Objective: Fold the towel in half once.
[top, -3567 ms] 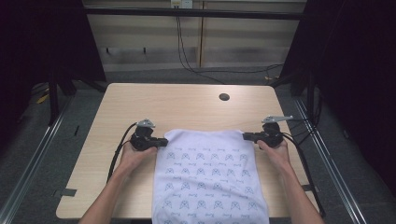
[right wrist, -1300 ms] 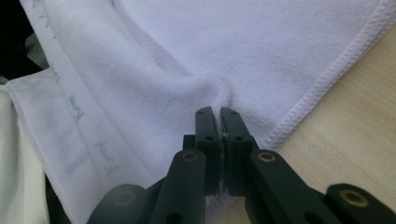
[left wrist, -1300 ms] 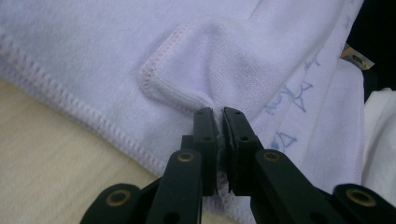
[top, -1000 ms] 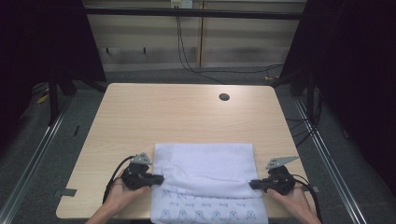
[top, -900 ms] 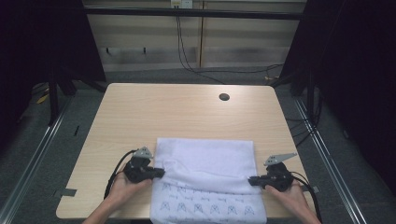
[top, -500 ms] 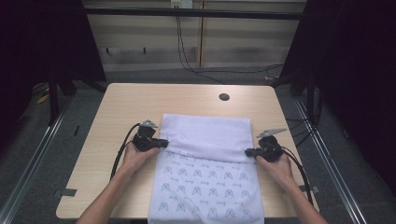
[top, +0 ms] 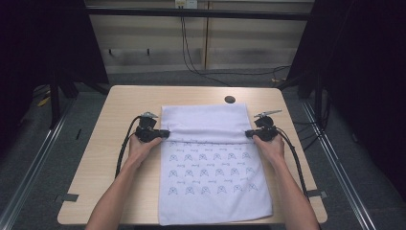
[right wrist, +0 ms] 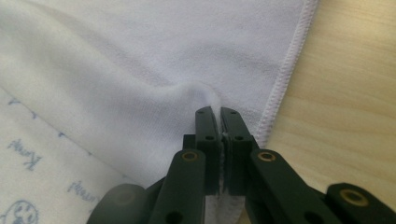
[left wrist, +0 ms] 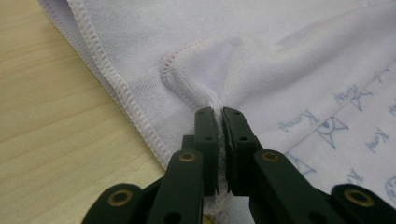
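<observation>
A white towel (top: 210, 167) with small blue prints lies on the wooden table (top: 119, 110), its near end hanging over the front edge. A plain band of it is folded over at the far end. My left gripper (top: 165, 134) is shut on the towel's (left wrist: 261, 60) left corner of the fold, cloth pinched between the black jaws (left wrist: 218, 112). My right gripper (top: 249, 134) is shut on the towel's (right wrist: 116, 70) right corner in the same way (right wrist: 218, 111). Both hands rest low on the cloth's sides.
A small dark round hole (top: 230, 99) sits in the table near its far edge, just beyond the towel. Cables trail from both grippers along the forearms. Bare wood lies left and right of the towel. Dark frame posts stand around the table.
Both grippers have carried the towel's held edge away from the person, from near the front edge to mid-table. The fold has moved farther back, uncovering more printed cloth.
</observation>
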The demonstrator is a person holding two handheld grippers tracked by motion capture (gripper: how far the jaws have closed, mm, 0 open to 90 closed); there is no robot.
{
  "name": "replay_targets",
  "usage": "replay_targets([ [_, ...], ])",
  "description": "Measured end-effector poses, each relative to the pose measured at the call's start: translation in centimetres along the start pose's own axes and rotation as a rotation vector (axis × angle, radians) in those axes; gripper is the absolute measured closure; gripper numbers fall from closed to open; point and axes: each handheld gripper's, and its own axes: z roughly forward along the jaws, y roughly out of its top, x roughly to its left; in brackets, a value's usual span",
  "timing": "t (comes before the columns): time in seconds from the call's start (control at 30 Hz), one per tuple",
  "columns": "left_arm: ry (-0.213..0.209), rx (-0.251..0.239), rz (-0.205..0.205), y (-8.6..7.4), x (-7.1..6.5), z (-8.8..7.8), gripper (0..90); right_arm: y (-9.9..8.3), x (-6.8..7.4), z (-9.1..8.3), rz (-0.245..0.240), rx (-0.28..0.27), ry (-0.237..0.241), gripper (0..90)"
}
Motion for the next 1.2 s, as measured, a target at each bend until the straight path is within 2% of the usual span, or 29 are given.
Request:
replay_targets([
  [0.07,-0.019,-0.031,0.004,0.1,-0.2,-0.7,85.3,0.0,-0.3,-0.4,0.005,-0.013,0.015,87.1],
  [0.1,-0.035,-0.056,0.001,0.3,-0.2,-1.3,85.3,0.1,-0.5,-1.0,0.009,-0.036,0.017,87.1],
  [0.17,-0.056,-0.094,0.022,0.9,-0.8,-2.8,85.3,0.6,-1.0,-2.7,0.020,-0.109,0.055,87.1],
  [0.23,-0.059,-0.123,0.058,1.7,-1.7,-4.6,85.2,1.2,-1.1,-4.6,0.025,-0.177,0.076,87.1],
  [0.27,-0.060,-0.144,0.071,2.1,-2.1,-5.5,85.3,1.7,-1.0,-5.7,0.010,-0.211,0.076,87.0],
  [0.37,-0.057,-0.199,0.096,3.2,-3.7,-8.0,85.2,2.8,-0.8,-8.9,-0.007,-0.304,0.092,87.1],
  [0.4,-0.060,-0.213,0.108,3.5,-4.3,-8.8,85.2,3.4,-0.5,-10.8,-0.014,-0.349,0.108,87.1],
  [0.43,-0.066,-0.232,0.121,3.7,-4.9,-9.6,85.2,3.4,-0.5,-10.8,-0.014,-0.349,0.108,87.1],
  [0.5,-0.081,-0.259,0.130,3.9,-5.9,-11.1,85.3,3.7,-0.1,-12.6,-0.038,-0.371,0.109,87.1],
  [0.63,-0.104,-0.292,0.182,3.6,-8.0,-14.2,85.2,3.3,0.7,-15.5,-0.067,-0.408,0.140,87.1],
  [0.67,-0.106,-0.293,0.196,3.5,-8.6,-14.9,85.2,3.0,1.3,-16.7,-0.088,-0.421,0.153,87.1],
  [0.7,-0.103,-0.290,0.209,3.3,-9.2,-15.4,85.2,3.0,1.3,-16.7,-0.088,-0.421,0.153,87.1],
  [0.8,-0.129,-0.286,0.223,1.9,-10.8,-16.7,85.3,1.8,2.5,-18.5,-0.122,-0.444,0.175,87.1],
  [0.9,-0.153,-0.252,0.227,-0.7,-11.9,-16.8,85.3,0.0,3.4,-19.4,-0.144,-0.446,0.200,87.1],
  [0.93,-0.166,-0.220,0.229,-2.6,-12.4,-16.5,85.3,-1.7,3.7,-19.5,-0.133,-0.434,0.234,87.1],
  [0.97,-0.166,-0.220,0.229,-2.6,-12.4,-16.5,85.2,-1.7,3.7,-19.5,-0.133,-0.434,0.234,87.1],
  [1.0,-0.180,-0.209,0.212,-3.8,-12.4,-16.2,85.2,-2.6,3.9,-19.4,-0.135,-0.417,0.232,87.1],
  [1.07,-0.198,-0.180,0.195,-5.5,-12.3,-15.3,85.2,-4.7,4.2,-18.9,-0.129,-0.384,0.258,87.1],
  [1.1,-0.190,-0.130,0.194,-6.4,-12.3,-14.4,85.3,-5.7,4.5,-18.5,-0.126,-0.361,0.262,87.1],
  [1.13,-0.184,-0.081,0.213,-7.4,-12.3,-13.6,85.2,-6.8,4.7,-18.0,-0.122,-0.332,0.269,87.1],
  [1.17,-0.186,-0.050,0.208,-8.3,-12.3,-12.9,85.2,-7.9,4.9,-17.3,-0.121,-0.293,0.274,87.1],
  [1.2,-0.200,-0.036,0.186,-9.0,-12.2,-12.3,85.2,-9.0,5.1,-16.7,-0.127,-0.263,0.270,87.0],
])
